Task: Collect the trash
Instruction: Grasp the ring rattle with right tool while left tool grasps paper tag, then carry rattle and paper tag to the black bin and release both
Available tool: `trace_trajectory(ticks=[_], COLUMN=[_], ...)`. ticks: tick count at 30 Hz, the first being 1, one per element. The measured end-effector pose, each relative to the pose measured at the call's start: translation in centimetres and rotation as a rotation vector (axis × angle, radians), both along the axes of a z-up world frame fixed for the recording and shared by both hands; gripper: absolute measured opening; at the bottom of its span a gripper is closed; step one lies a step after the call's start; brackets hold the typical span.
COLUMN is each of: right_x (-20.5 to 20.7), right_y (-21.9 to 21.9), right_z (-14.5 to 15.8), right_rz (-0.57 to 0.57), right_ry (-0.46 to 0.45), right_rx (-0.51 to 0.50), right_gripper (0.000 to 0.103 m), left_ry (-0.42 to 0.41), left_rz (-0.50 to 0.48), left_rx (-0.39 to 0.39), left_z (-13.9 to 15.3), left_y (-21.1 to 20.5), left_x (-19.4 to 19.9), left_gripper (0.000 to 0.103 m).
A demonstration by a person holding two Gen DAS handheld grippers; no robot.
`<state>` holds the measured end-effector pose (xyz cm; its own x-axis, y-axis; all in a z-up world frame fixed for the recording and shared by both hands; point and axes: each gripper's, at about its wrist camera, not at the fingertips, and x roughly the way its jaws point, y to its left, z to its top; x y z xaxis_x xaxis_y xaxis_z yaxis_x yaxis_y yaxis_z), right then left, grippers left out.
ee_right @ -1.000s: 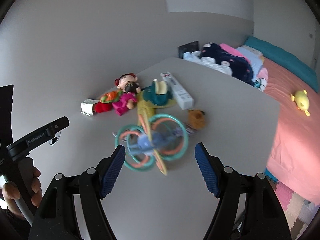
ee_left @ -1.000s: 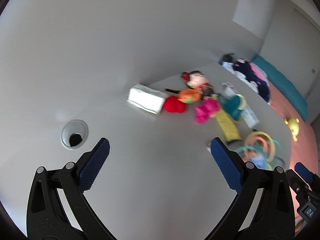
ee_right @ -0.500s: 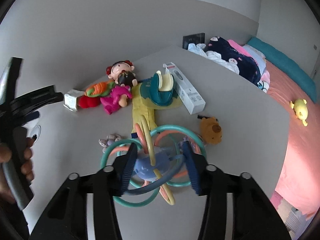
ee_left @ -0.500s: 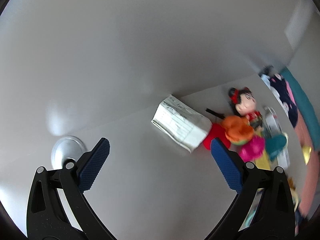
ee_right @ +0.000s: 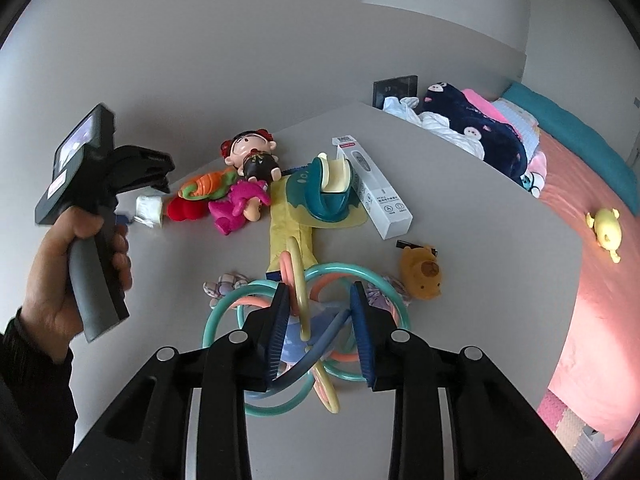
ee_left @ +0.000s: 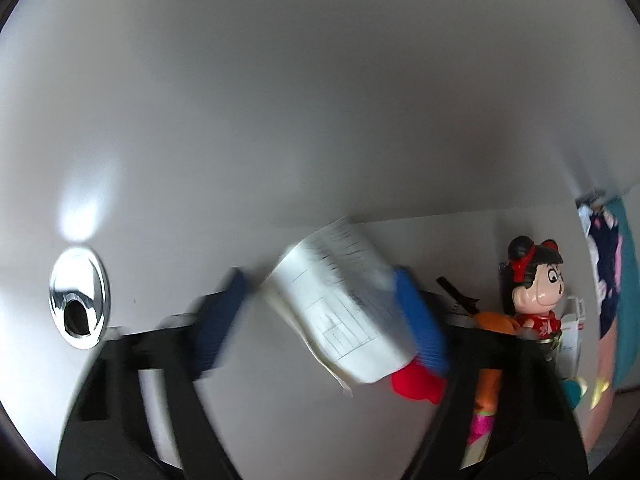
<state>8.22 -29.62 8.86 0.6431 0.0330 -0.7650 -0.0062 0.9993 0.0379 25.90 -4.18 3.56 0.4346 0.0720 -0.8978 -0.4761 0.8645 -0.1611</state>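
Note:
A small white printed carton lies on the grey table against the wall; it also shows in the right wrist view. My left gripper straddles it, jaws partly closed and blurred, the right pad touching the carton, a gap at the left pad. My right gripper is closed around the blue core of a ring rattle toy with teal, pink and yellow hoops.
A doll, red plush, carrot toy, pink plush, teal bib bowl, long white box and bear toy crowd the table. A cable grommet lies left. A bed stands right.
My left gripper moved forward to the white carton and its jaws are closing round it. My right gripper came down over the ring rattle and closed on its core.

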Motion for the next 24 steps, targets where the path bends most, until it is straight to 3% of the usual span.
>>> trace_trajectory(ticks=[2, 7, 8, 9, 12, 16, 24], right_x=[-0.1, -0.9, -1.3, -1.6, -2.7, -3.9, -8.4], right_y=[0.0, 0.3, 0.4, 0.5, 0.8, 0.4, -0.9], right_z=[0.1, 0.6, 0.8, 1.0, 1.8, 2.7, 6.4], right_rz=[0.004, 0.028, 0.036, 0.054, 0.049, 0.051, 0.021], right_ry=[0.002, 0.001, -0.001, 0.002, -0.013, -0.018, -0.11], right_rx=[0.006, 0.029, 0.039, 0.061, 0.056, 0.121, 0.151], right_gripper=[0.032, 0.027, 0.023, 0.005, 0.005, 0.005, 0.005], left_ry=[-0.007, -0.034, -0.042, -0.057, -0.094, -0.157, -0.262], left_rz=[0.004, -0.036, -0.044, -0.052, -0.08, -0.13, -0.25], left_rx=[-0.032, -0.1, -0.099, -0.094, -0.071, -0.018, 0.041], left_z=[0.0, 0.1, 0.4, 0.8, 2.2, 4.6, 8.9], left_y=[0.5, 2.2, 2.5, 2.8, 3.1, 3.0, -0.6], left_x=[-0.6, -3.0, -3.6, -4.5, -7.1, -10.1, -15.1], left_gripper=[0.038, 0.028, 0.028, 0.027, 0.027, 0.027, 0.027])
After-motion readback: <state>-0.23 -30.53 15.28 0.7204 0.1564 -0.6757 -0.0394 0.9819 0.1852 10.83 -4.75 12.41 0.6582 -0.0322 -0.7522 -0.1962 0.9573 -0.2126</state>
